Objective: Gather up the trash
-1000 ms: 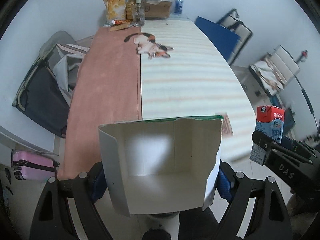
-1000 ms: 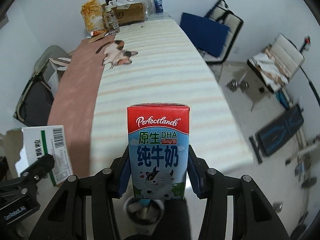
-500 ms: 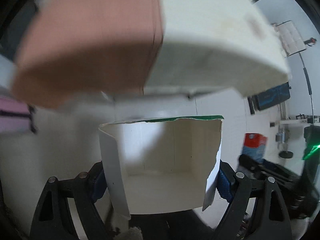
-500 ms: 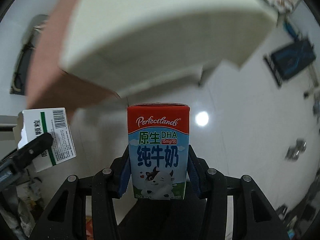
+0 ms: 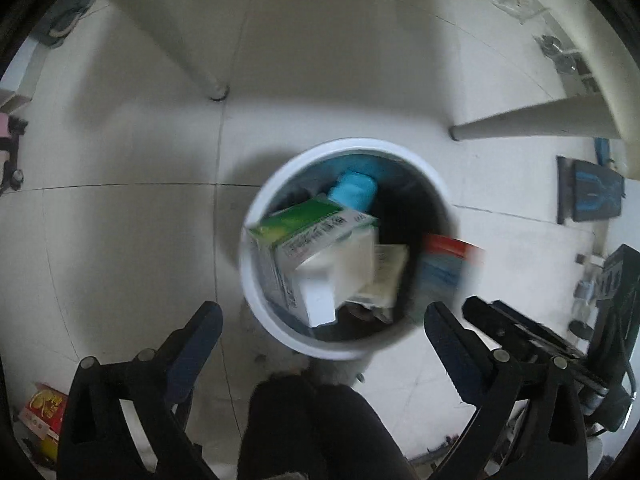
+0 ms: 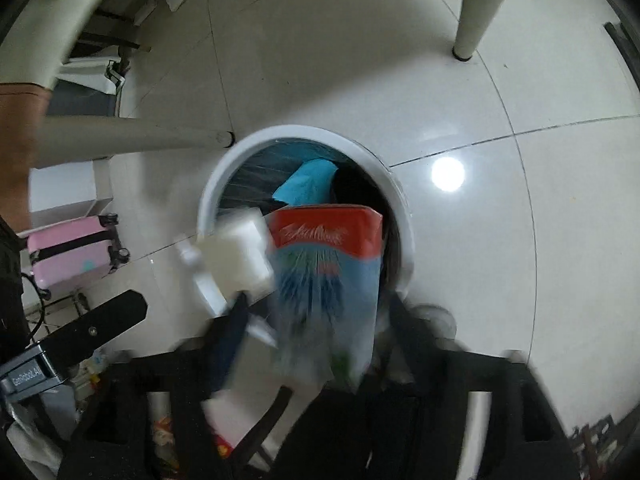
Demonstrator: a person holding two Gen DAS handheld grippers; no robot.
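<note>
A round white trash bin (image 5: 256, 312) with a dark liner stands on the tiled floor below both grippers; it also shows in the right wrist view (image 6: 396, 200). My left gripper (image 5: 320, 330) is open and empty above its near rim. The green and white box (image 5: 316, 256) is loose, tumbling inside the bin over a blue item (image 5: 354, 190). The red and blue milk carton (image 6: 328, 276) is blurred, falling between the spread fingers of my right gripper (image 6: 316, 328) into the bin; it shows at the bin's right side in the left wrist view (image 5: 450, 264).
Table legs (image 5: 184, 52) (image 6: 476, 8) stand on the floor beyond the bin. A pink suitcase (image 6: 70, 250) lies at the left. A red and yellow package (image 5: 44, 414) lies on the floor at the lower left. Exercise gear (image 5: 592, 196) lies at the right.
Both grippers swung down from the table to above the bin. Both opened; the box dropped into the bin and the milk carton is falling in.
</note>
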